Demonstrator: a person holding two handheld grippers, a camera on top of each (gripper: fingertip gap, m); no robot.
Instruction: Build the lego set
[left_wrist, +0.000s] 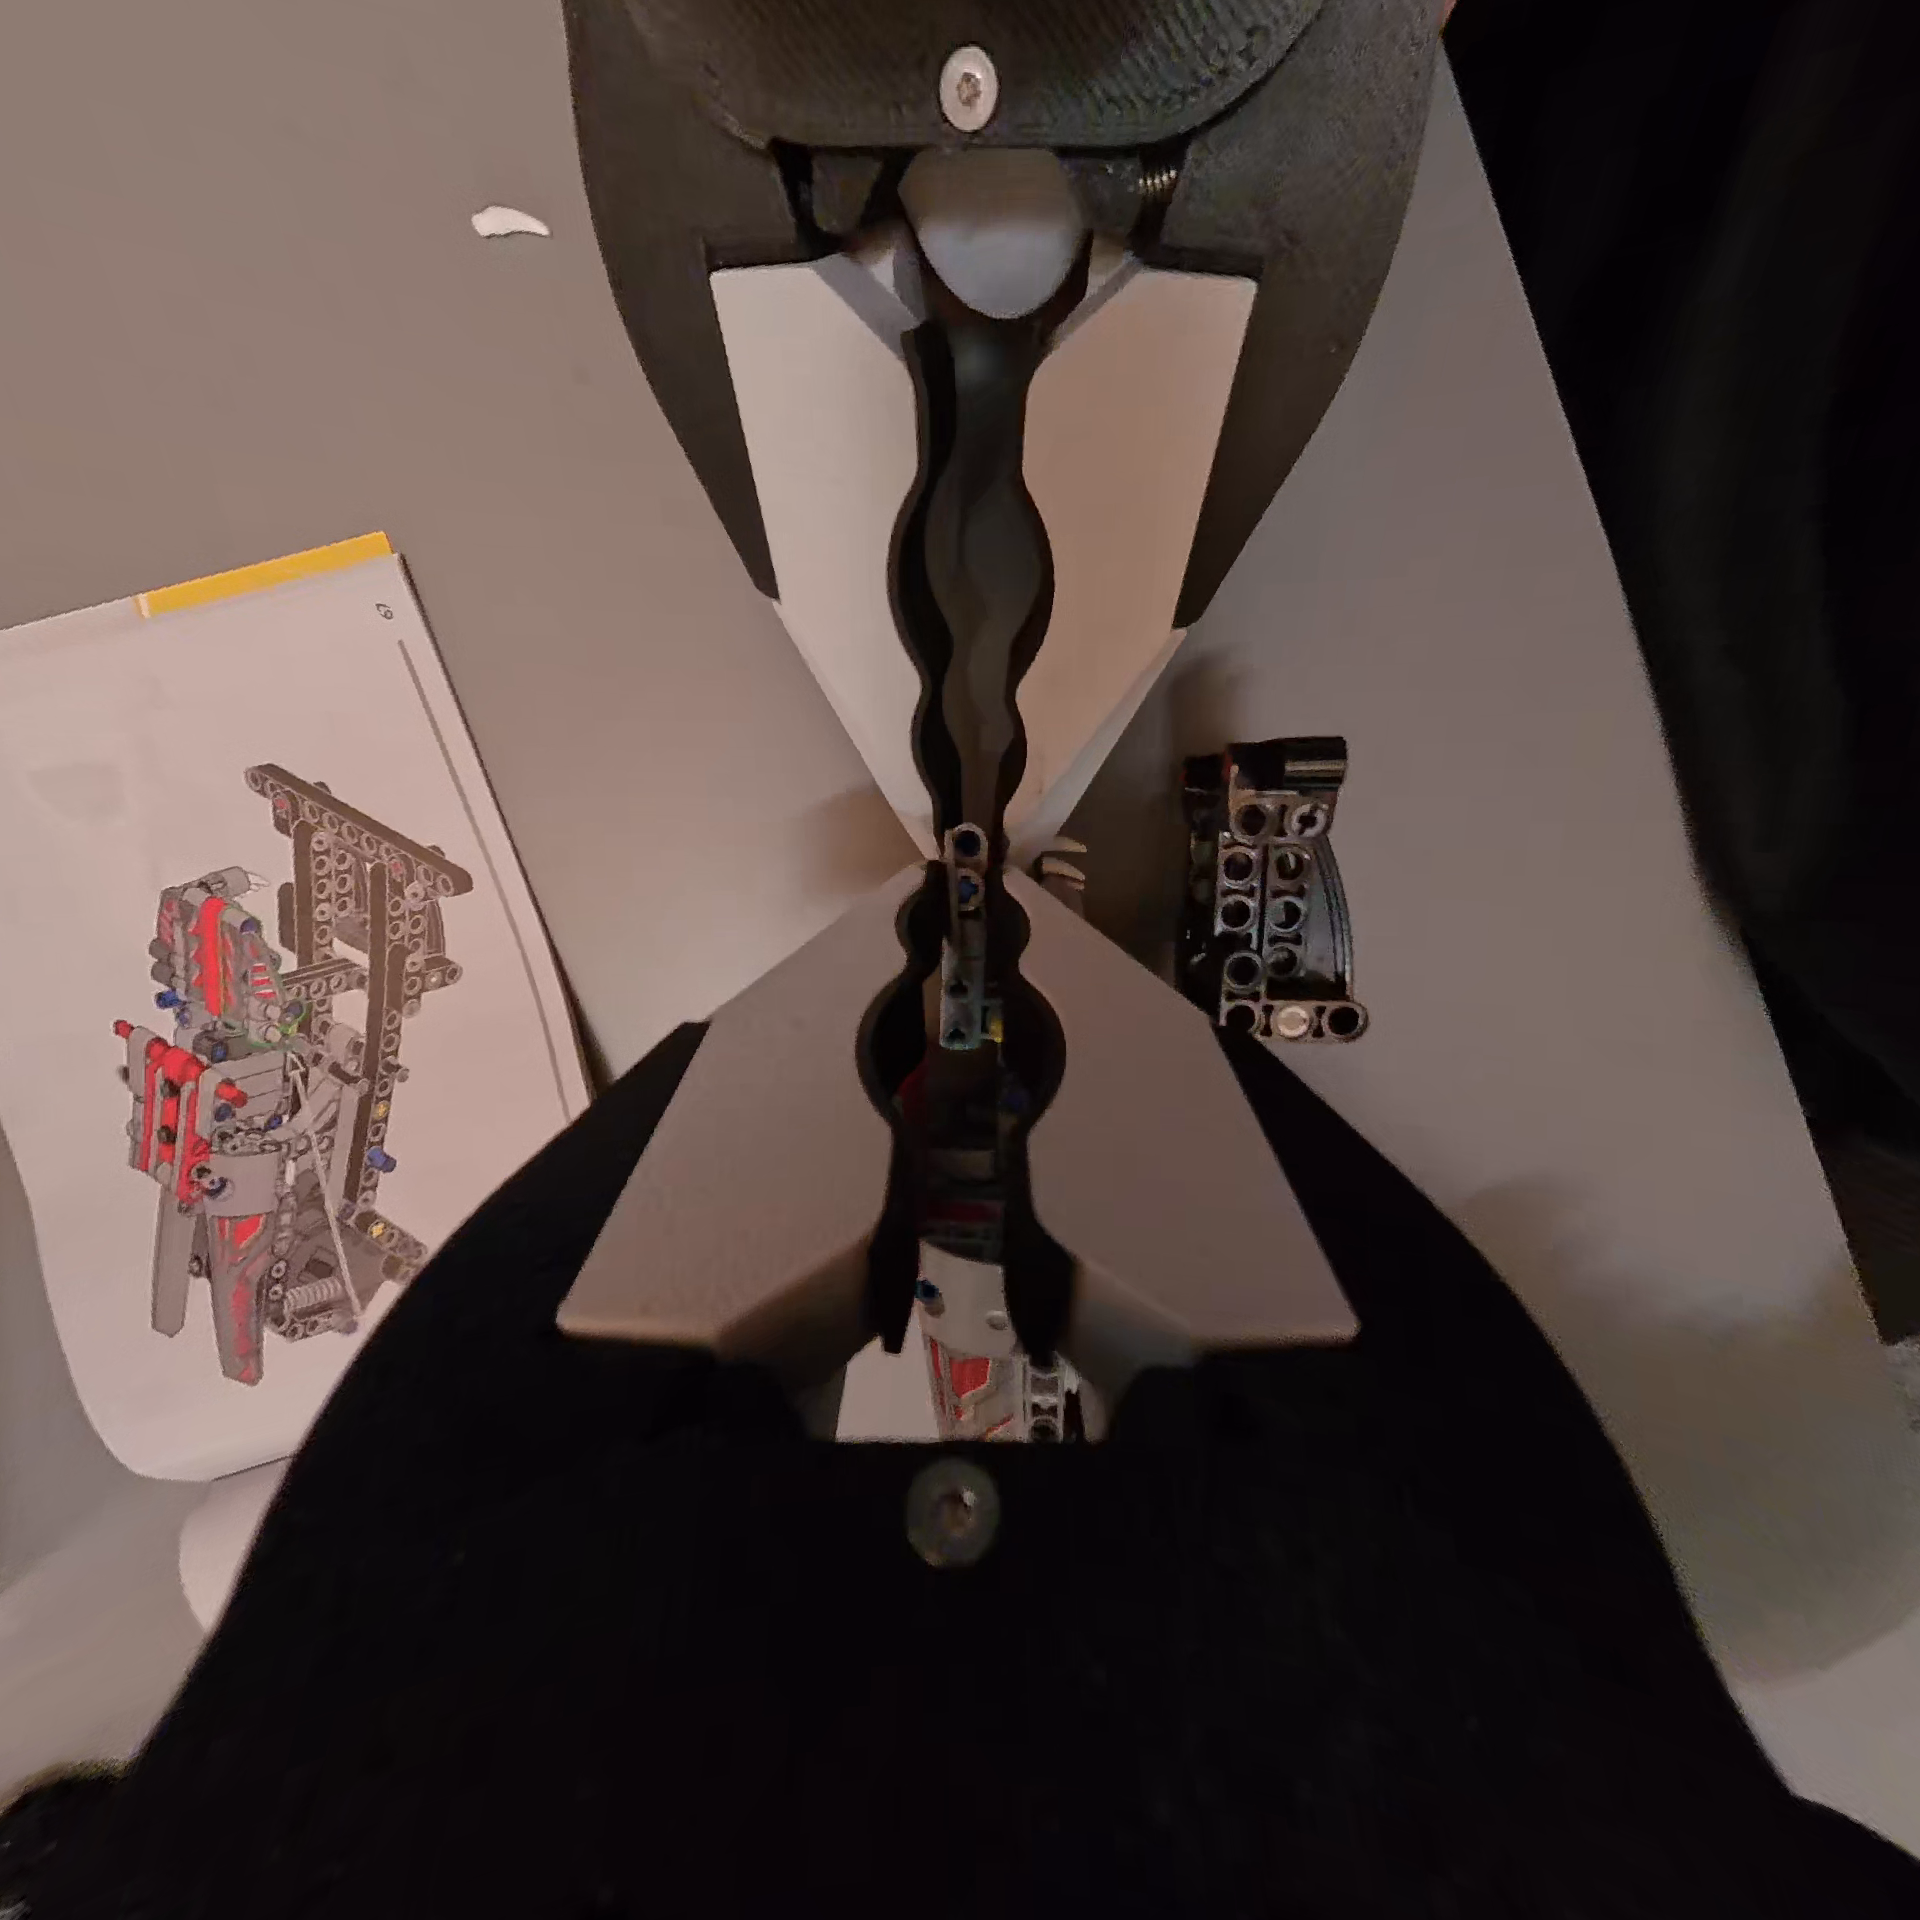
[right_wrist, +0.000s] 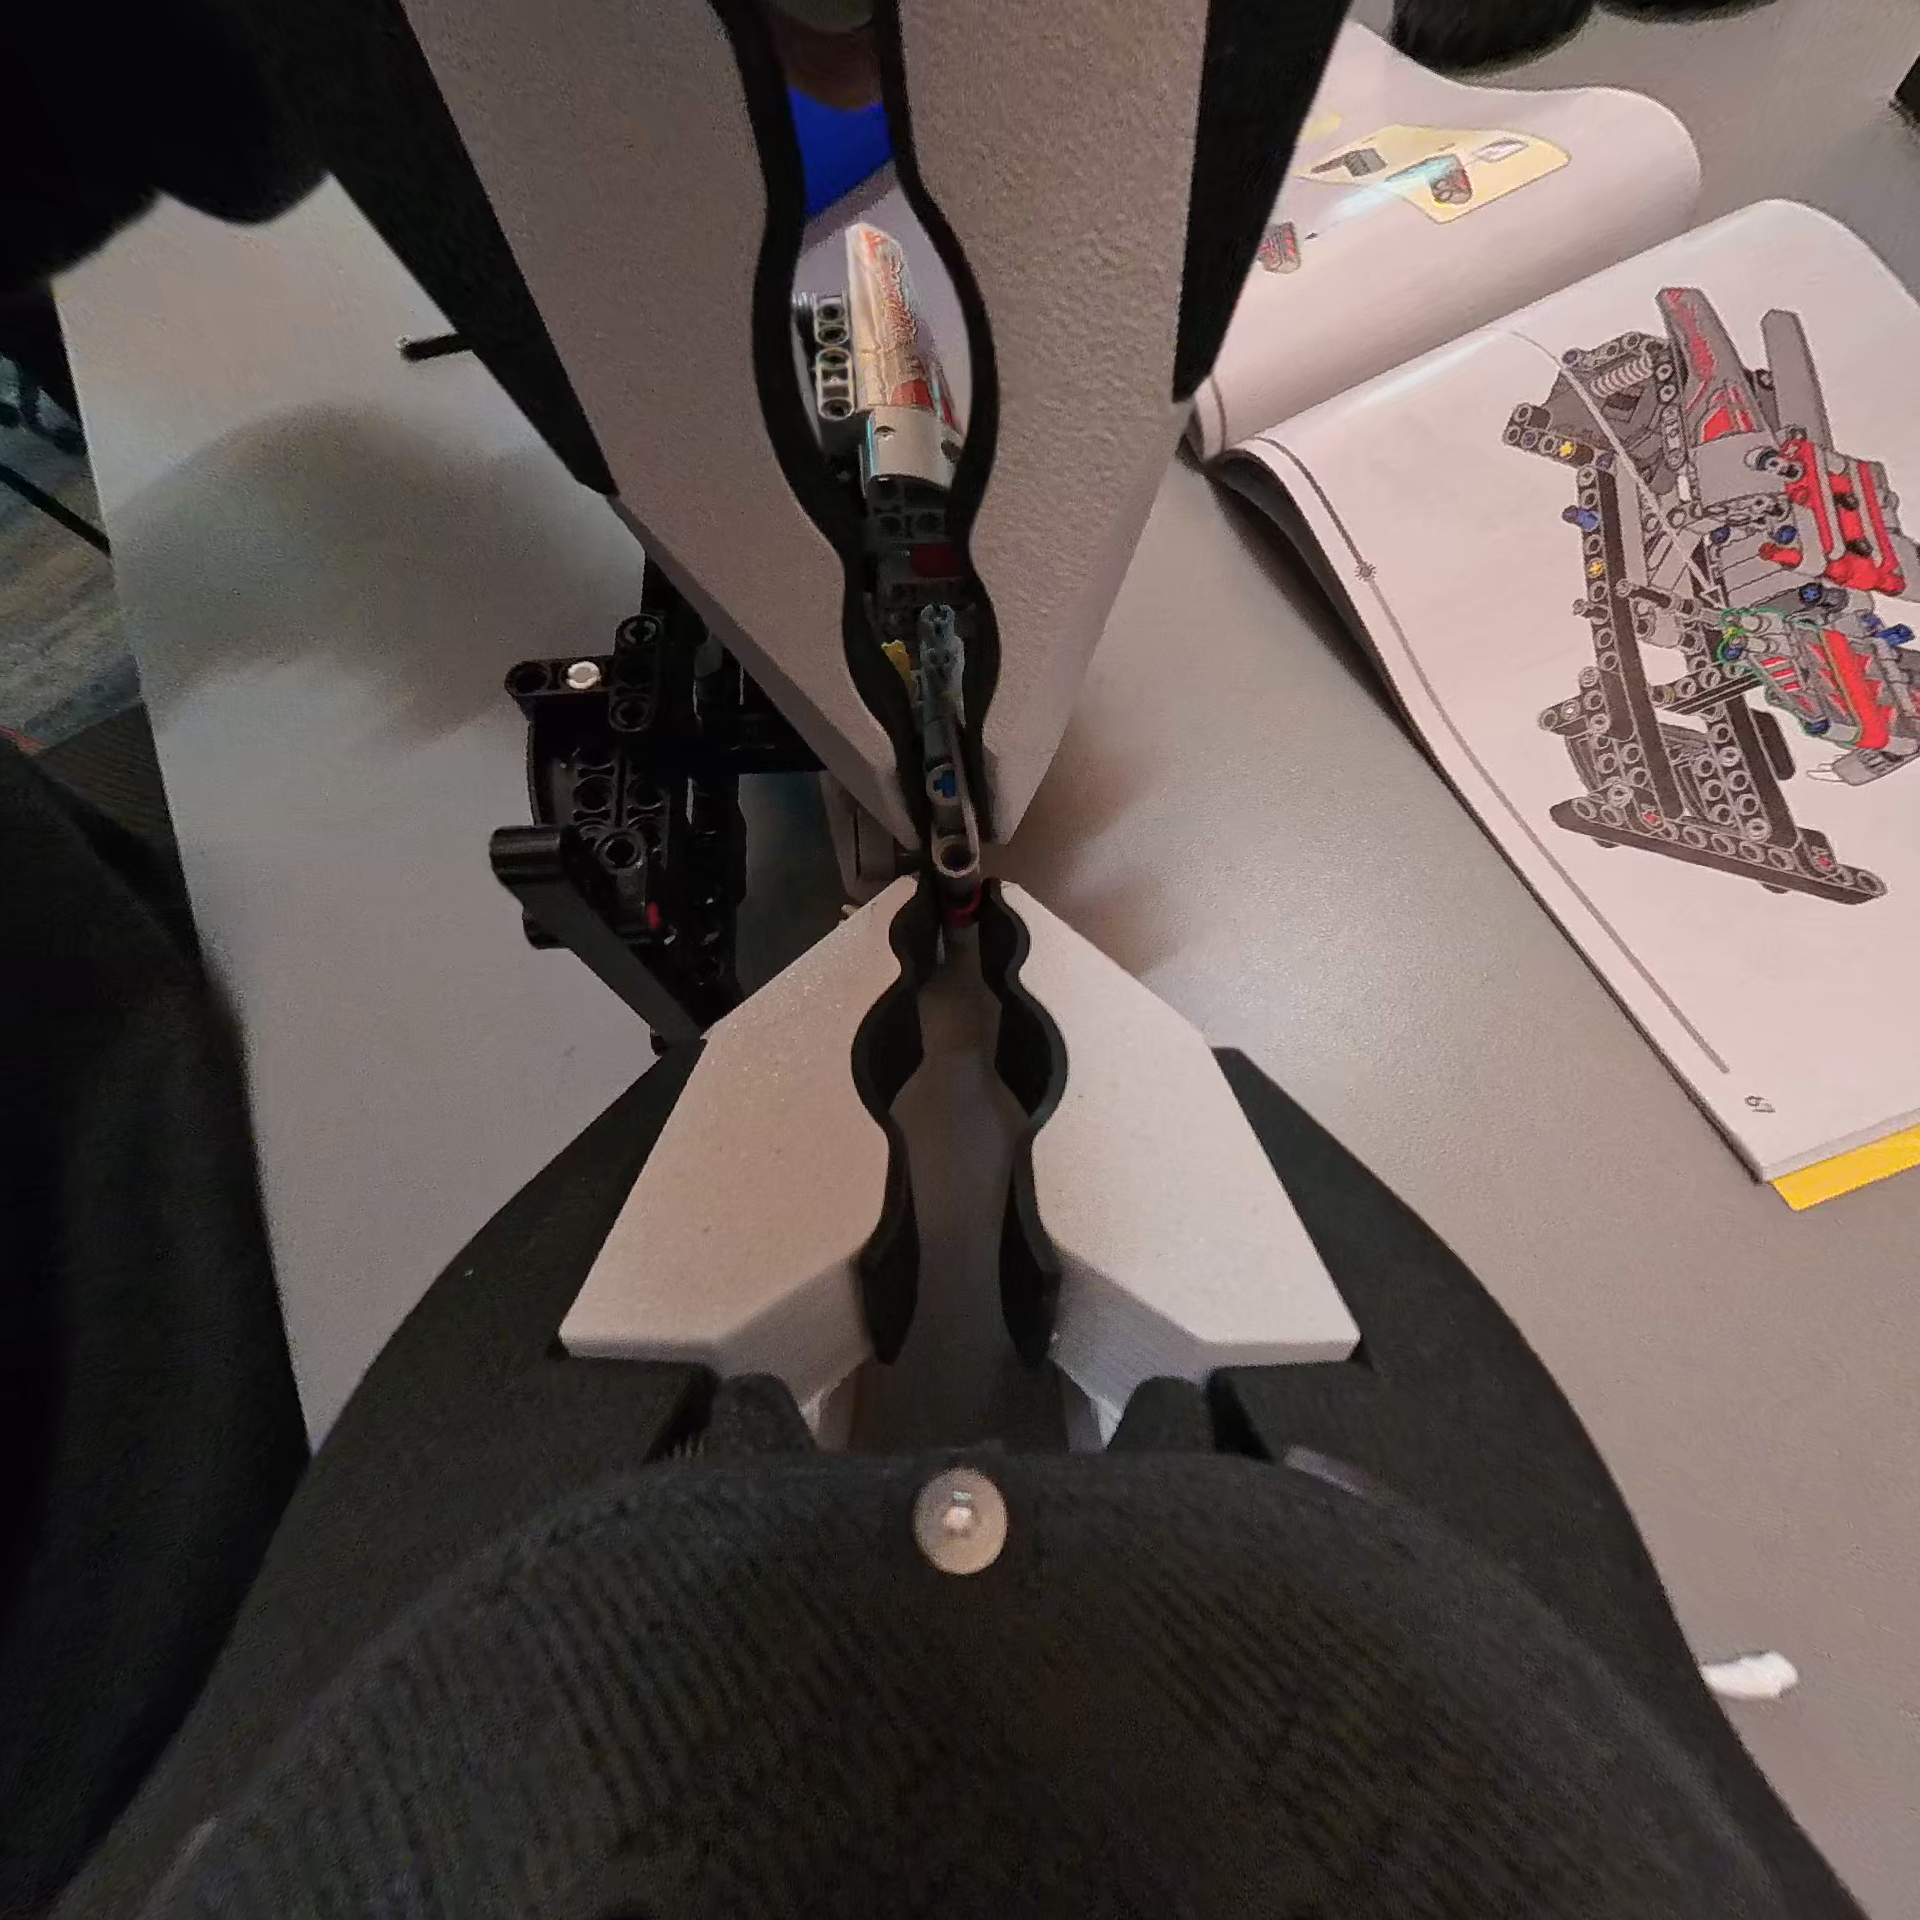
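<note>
My left gripper (left_wrist: 961, 883) is shut on a Lego sub-assembly (left_wrist: 968, 966): a grey beam with blue pins, and a white and red panel (left_wrist: 971, 1351) farther back between the fingers. My right gripper (right_wrist: 956, 899) faces it tip to tip and is shut on a small black and red pin (right_wrist: 961, 906) right at the grey beam's end (right_wrist: 953, 854). In the left wrist view the right gripper (left_wrist: 966, 816) comes down from the top. In the right wrist view the left gripper (right_wrist: 951, 831) comes from the top with the panel (right_wrist: 899, 343) showing.
A black Lego frame (left_wrist: 1273, 914) lies on the grey table just beside the grippers and also shows in the right wrist view (right_wrist: 613, 790). An open instruction booklet (left_wrist: 260, 987) (right_wrist: 1558, 623) lies on the other side. A small white scrap (right_wrist: 1761, 1675) lies on the table. Left and right tips are no more than a few centimetres apart.
</note>
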